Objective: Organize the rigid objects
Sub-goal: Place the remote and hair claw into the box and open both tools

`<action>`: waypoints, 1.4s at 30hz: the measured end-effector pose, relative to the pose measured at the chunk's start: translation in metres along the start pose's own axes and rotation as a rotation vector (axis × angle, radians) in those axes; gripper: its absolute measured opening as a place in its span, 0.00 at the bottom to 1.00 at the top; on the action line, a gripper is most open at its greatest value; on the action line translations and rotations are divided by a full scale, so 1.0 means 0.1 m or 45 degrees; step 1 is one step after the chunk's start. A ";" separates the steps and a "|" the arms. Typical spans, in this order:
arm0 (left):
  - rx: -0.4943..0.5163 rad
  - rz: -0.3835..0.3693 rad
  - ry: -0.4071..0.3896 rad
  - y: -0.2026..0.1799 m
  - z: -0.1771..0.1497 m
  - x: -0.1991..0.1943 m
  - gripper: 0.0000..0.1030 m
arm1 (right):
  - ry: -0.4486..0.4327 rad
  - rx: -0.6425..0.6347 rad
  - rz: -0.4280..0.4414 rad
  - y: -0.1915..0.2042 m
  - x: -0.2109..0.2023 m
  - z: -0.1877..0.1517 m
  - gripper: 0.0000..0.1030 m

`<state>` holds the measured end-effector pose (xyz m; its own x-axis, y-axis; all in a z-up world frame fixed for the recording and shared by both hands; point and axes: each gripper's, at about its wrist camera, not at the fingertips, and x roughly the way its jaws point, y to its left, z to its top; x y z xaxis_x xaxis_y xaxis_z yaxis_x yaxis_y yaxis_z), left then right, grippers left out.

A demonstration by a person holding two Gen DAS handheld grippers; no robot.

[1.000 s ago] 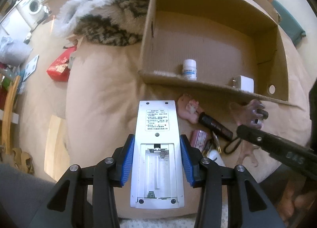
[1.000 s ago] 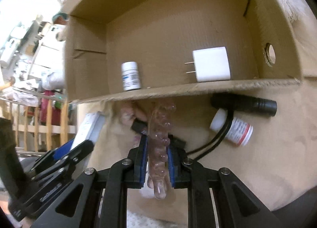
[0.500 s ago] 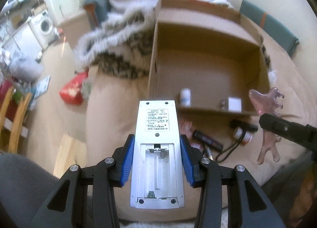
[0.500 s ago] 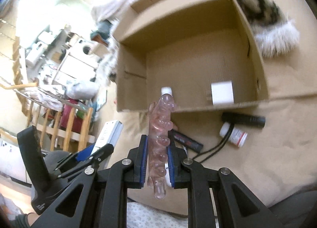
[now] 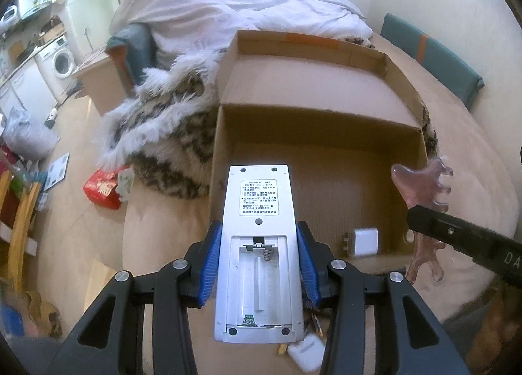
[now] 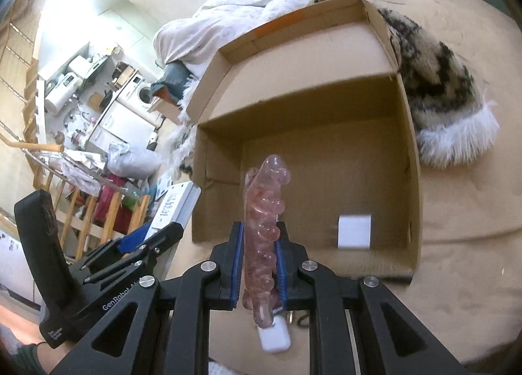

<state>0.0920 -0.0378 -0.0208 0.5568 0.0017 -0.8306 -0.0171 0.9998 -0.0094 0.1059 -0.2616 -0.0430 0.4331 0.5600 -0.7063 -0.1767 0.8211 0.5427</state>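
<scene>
Black left gripper [image 5: 257,264] with blue-padded jaws, silver screws, white lettering.

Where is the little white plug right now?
The white plug lies on the floor of the cardboard box, near its front wall and toward the right corner in both wrist views. The pink comb-shaped tool hangs over the box's front, left of it.

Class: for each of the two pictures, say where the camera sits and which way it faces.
Left wrist: sits on the left gripper, looking along its fingers, down into the cardboard box; that gripper clamps a white remote.
Right wrist: sits on the right gripper, facing the same box; it clamps a pink massage tool.
Shared: box, white charger, and each other's gripper.
</scene>
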 end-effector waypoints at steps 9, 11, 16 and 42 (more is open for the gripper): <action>0.051 -0.013 0.056 -0.11 0.24 0.55 0.39 | 0.050 0.015 -0.042 -0.22 0.44 0.36 0.19; 0.059 -0.030 0.070 -0.14 0.24 0.67 0.39 | 0.067 0.015 -0.058 -0.28 0.56 0.41 0.19; 0.105 -0.049 0.066 -0.22 0.17 0.87 0.39 | 0.126 0.059 -0.083 -0.42 0.82 0.39 0.19; 0.066 -0.005 0.243 -0.25 -0.02 1.35 0.39 | 0.285 0.137 -0.224 -0.42 1.30 0.29 0.19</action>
<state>0.1657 -0.0628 -0.1344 0.3893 -0.0014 -0.9211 0.0307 0.9995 0.0115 0.1956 -0.2265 -0.1446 0.2411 0.4305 -0.8698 -0.0166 0.8979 0.4399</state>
